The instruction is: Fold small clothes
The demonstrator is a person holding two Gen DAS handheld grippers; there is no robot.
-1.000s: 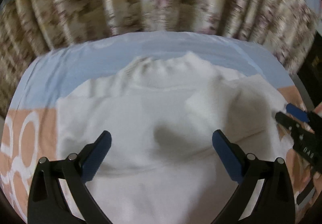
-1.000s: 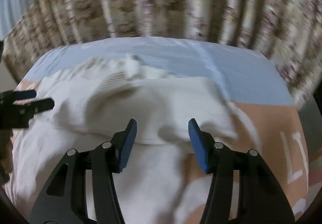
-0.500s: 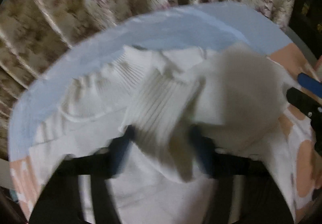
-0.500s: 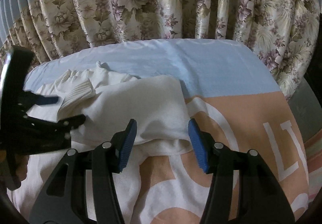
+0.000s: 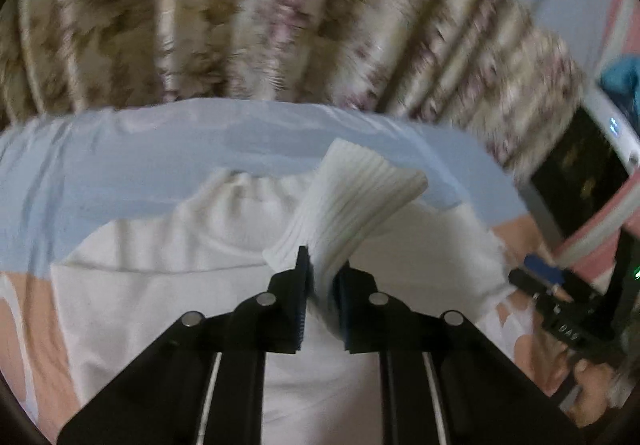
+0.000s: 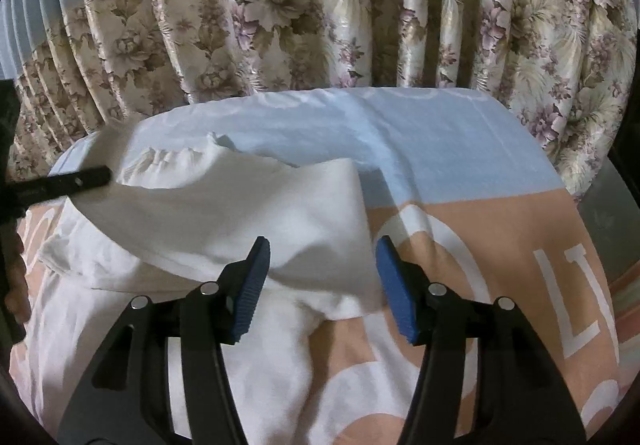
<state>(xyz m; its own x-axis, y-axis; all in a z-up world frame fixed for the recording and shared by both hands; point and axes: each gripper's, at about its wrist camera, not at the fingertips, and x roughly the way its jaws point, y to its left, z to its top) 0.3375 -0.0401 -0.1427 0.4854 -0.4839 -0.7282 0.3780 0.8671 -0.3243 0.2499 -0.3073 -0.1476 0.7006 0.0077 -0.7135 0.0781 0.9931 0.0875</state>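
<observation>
The left gripper (image 5: 322, 291) is clamped on the ribbed cuff (image 5: 352, 205) of a white sweater (image 5: 168, 277), its two blue-padded fingers pressed close with the knit pinched between them. The cuff stands up out of the grip and fans toward the far side, lifted clear of the garment's body. Below and around it the sweater lies spread on a bedsheet (image 5: 120, 165) that is pale blue at the far side and peach with white lettering nearer the camera. The sweater's gathered neckline lies just beyond the held cuff.

The right gripper (image 6: 320, 285) hangs wide apart with nothing between its blue pads (image 6: 252, 285). It hovers above the near edge of a folded-over part of the sweater (image 6: 224, 213), close to the cloth; contact cannot be told. In the right wrist view the left gripper's black finger reaches in from the left edge against the raised fabric. In the left wrist view the right gripper shows at the right edge, beside the sweater's side.

Floral curtains (image 6: 320, 13) hang behind the bed. A dark-screened device (image 5: 580, 173) with a white frame sits at the right.
</observation>
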